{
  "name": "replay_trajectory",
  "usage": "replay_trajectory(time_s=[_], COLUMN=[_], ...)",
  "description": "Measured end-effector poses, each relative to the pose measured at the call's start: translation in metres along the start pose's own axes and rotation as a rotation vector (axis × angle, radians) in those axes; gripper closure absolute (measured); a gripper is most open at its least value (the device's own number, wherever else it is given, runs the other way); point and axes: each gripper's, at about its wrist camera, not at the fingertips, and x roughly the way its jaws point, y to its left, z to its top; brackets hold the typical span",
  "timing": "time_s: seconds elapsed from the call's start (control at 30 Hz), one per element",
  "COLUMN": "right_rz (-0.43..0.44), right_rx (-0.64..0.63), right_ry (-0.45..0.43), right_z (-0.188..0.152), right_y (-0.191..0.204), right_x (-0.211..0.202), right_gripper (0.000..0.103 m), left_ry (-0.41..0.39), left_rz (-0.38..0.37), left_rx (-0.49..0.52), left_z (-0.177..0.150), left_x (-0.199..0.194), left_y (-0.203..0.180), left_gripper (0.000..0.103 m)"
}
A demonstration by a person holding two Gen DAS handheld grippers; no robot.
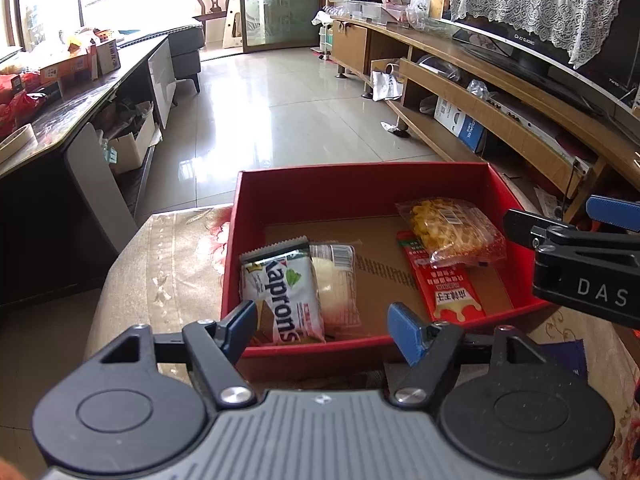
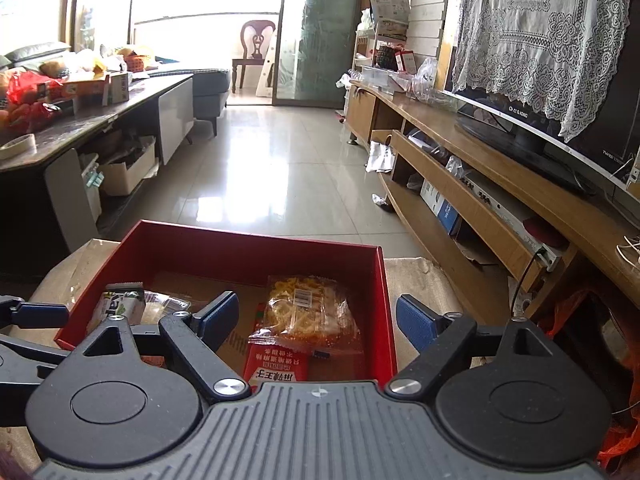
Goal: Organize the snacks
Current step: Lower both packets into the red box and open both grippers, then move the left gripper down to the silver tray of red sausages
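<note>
Living room, cloth-covered worktop: four snacks already sit in the red box, both the left tool and right tool hang wide open and empty, so looks nearly done.

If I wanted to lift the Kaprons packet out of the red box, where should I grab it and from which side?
Take the Kaprons packet by its crimped top edge, coming from above. It lies flat against the red box's left wall, partly over a pale packet, so a side approach looks blocked. That edge is thin and free. The left tongs, open and empty, are nearest.
</note>
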Motion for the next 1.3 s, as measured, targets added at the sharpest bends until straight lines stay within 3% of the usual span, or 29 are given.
replay_trajectory(time_s=[0.77, 1.1, 1.3], right_rz=[-0.033, -0.031, -0.035], right_rx=[0.0, 0.003, 0.024], right_ry=[0.027, 0.035, 0.061], right_z=[-0.035, -0.044, -0.053], right_y=[-0.013, -0.015, -0.022], right_x=[-0.055, -0.066, -0.074], right_gripper=[0.013, 0.013, 0.013], left_ry=[0.089, 0.137, 0.175], left_rz=[-0.052, -0.039, -0.075], left_rx=[0.046, 0.074, 0.074], left_z=[-0.051, -0.065, -0.068], left_x=[-0.02, -0.009, 0.001], left_y=[-0.019, -0.017, -0.008], left_gripper=[0.035, 0.035, 0.034])
